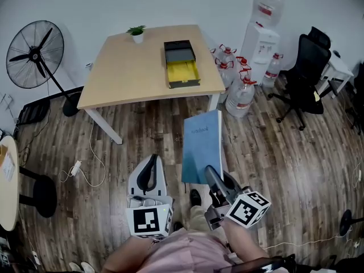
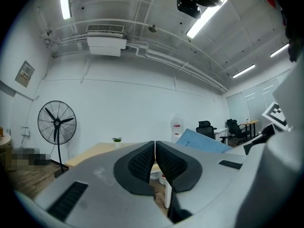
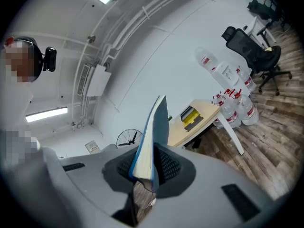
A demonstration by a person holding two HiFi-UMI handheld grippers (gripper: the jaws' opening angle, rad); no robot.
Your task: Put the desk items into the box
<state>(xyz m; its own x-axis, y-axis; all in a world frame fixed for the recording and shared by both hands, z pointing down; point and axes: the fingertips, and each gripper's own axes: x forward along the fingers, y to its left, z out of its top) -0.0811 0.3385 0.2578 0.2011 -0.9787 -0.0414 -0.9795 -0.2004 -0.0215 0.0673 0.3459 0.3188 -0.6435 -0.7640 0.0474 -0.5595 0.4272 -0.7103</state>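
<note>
By my reading the task is barely begun: the right gripper [image 1: 214,179] pinches the blue notebook [image 1: 202,147] at its lower edge, well apart from the box [image 1: 178,54] on the table [image 1: 131,73], while the left gripper [image 1: 149,172] is pressed together, empty.

Right gripper [image 1: 215,180] clamps lower edge of blue notebook [image 1: 203,144] above wood floor [image 1: 142,135]. Left gripper [image 1: 149,174] beside it, nothing held. Box [image 1: 181,64] on table [image 1: 128,73] ahead, yellow tray out. Fan [image 1: 34,53] left, bottles [image 1: 239,87] right.
</note>
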